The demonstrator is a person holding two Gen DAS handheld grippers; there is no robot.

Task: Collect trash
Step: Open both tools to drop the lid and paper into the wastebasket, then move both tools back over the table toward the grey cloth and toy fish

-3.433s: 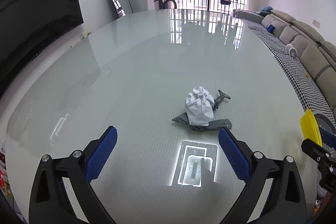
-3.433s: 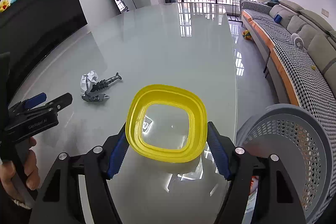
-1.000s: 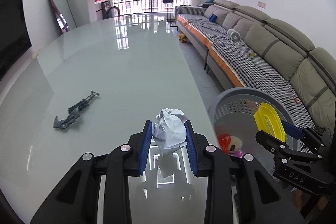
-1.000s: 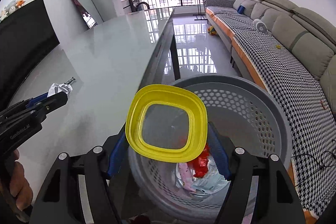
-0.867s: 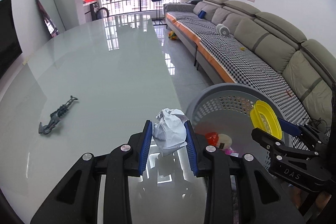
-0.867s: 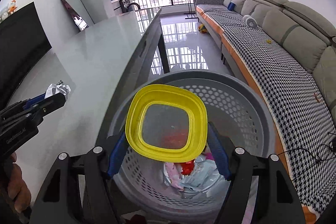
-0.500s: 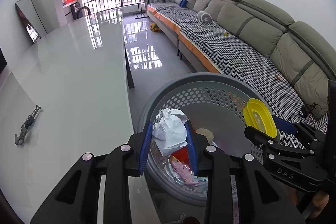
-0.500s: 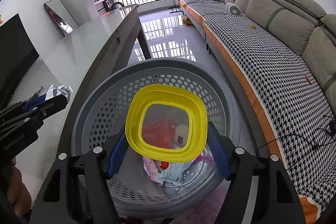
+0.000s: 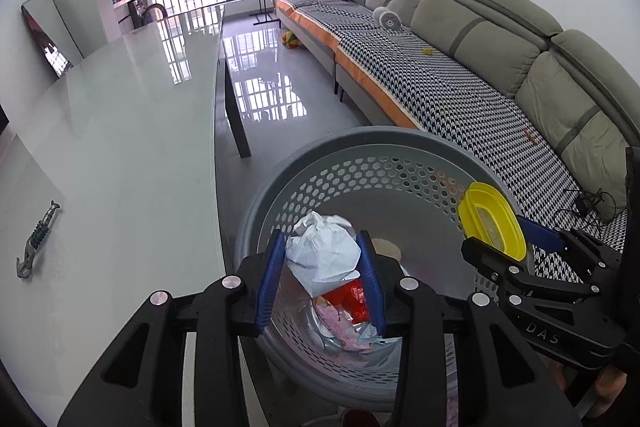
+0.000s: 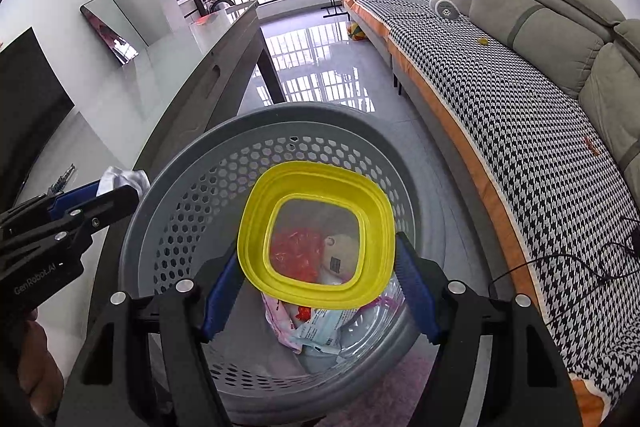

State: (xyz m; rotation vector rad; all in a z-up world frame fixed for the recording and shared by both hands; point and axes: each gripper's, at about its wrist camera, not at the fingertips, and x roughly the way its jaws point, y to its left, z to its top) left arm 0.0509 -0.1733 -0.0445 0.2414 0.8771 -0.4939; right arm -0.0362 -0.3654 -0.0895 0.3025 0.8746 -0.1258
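Note:
A white crumpled paper ball (image 9: 324,255) sits between the blue pads of my left gripper (image 9: 321,243), which hangs over the grey perforated basket (image 9: 384,135). The jaws are opening, and the ball still touches both pads. My right gripper (image 10: 316,251) is shut on a yellow square lid (image 10: 256,227) with a clear centre, held above the basket's (image 10: 304,113) opening. In the left wrist view the lid (image 9: 492,223) shows at the right over the rim. The right wrist view has the left gripper (image 10: 120,187) and paper ball (image 10: 122,177) at the basket's left edge.
Red and pink wrappers (image 9: 348,307) lie in the basket's bottom. The glossy table (image 9: 120,131) runs along the left with a grey metal tool (image 9: 38,239) on it. A long grey sofa (image 9: 500,39) lines the right. A black cable (image 10: 560,267) lies beside it.
Both grippers have swung right from the table's edge to over the basket and sunk a little. The left pads now stand slightly wider around the paper ball.

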